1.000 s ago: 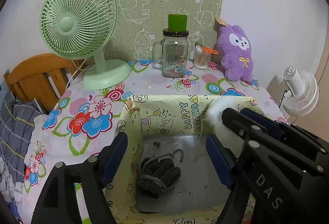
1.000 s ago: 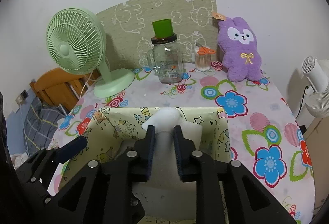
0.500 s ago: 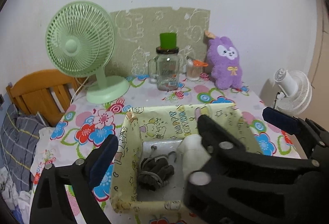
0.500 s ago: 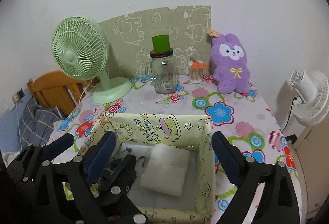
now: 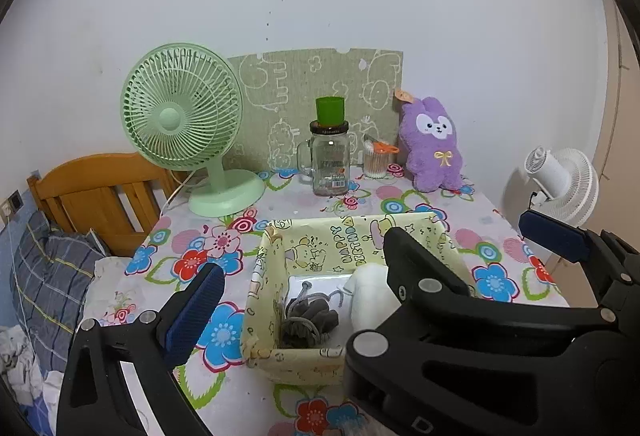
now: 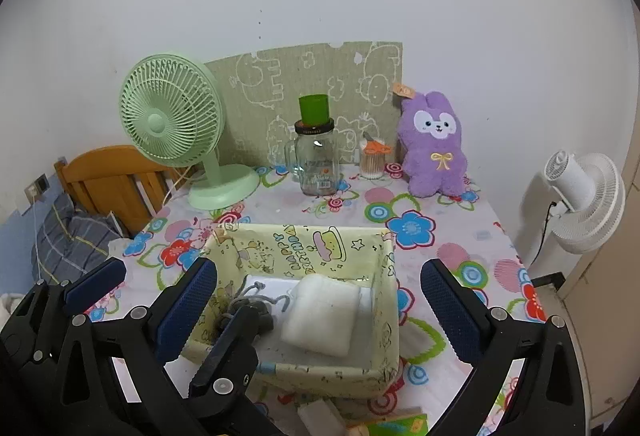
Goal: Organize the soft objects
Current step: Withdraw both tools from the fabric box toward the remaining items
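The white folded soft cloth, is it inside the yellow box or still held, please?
Inside: the white folded cloth lies on the yellow box floor, beside the grey pouch; right gripper open.

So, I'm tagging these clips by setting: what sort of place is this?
Most likely a bedroom or small living room at home. A wooden bed frame with plaid bedding sits beside a table under a floral tablecloth, which holds a purple plush rabbit and a green desk fan.
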`<state>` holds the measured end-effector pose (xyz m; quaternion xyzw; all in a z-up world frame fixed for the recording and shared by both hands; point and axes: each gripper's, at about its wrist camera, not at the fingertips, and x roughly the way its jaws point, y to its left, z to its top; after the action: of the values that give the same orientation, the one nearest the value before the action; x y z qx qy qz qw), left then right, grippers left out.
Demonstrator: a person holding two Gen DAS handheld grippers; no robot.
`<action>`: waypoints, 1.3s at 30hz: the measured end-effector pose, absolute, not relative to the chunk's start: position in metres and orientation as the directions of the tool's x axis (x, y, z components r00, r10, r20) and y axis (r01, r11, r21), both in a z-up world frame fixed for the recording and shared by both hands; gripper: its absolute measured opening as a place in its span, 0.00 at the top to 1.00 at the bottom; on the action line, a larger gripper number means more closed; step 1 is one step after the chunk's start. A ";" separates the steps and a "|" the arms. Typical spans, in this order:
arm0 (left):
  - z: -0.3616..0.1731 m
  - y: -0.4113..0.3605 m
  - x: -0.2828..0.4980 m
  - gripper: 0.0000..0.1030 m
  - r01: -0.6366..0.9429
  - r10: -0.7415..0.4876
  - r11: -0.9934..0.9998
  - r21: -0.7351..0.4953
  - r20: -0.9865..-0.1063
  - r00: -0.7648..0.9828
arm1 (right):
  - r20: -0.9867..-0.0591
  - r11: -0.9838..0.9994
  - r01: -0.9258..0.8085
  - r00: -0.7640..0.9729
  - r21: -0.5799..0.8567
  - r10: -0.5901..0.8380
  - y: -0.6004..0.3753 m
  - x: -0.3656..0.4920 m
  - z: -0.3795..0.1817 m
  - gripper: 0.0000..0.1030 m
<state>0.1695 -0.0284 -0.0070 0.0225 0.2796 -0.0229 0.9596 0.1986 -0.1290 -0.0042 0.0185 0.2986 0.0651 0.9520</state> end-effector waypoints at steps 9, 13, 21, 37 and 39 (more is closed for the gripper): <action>0.003 -0.028 0.146 0.02 0.070 -0.051 0.997 0.019 -0.507 0.860 | -0.536 0.993 -0.100 0.837 0.055 0.114 -0.129 0.171 0.011 0.00; 0.005 -0.027 0.135 0.02 0.077 -0.065 0.997 0.003 -0.496 0.866 | -0.537 0.993 -0.100 0.836 0.056 0.114 -0.130 0.159 0.015 0.00; 0.006 -0.025 0.110 0.02 0.085 -0.080 0.996 -0.012 -0.488 0.869 | -0.515 0.992 -0.109 0.848 0.060 0.124 -0.131 0.130 0.020 0.00; -0.006 -0.027 0.065 0.02 0.092 -0.098 0.995 -0.035 -0.482 0.871 | -0.488 0.994 -0.087 0.866 0.066 0.108 -0.134 0.080 0.013 0.01; -0.009 -0.028 0.061 0.02 0.095 -0.100 0.995 -0.035 -0.481 0.871 | -0.488 0.995 -0.080 0.867 0.062 0.101 -0.135 0.074 0.011 0.01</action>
<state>0.0606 -0.0283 -0.0089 -0.0050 0.2488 -0.0505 0.9672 0.0738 -0.1353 0.0108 0.0200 0.2535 0.0468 0.9660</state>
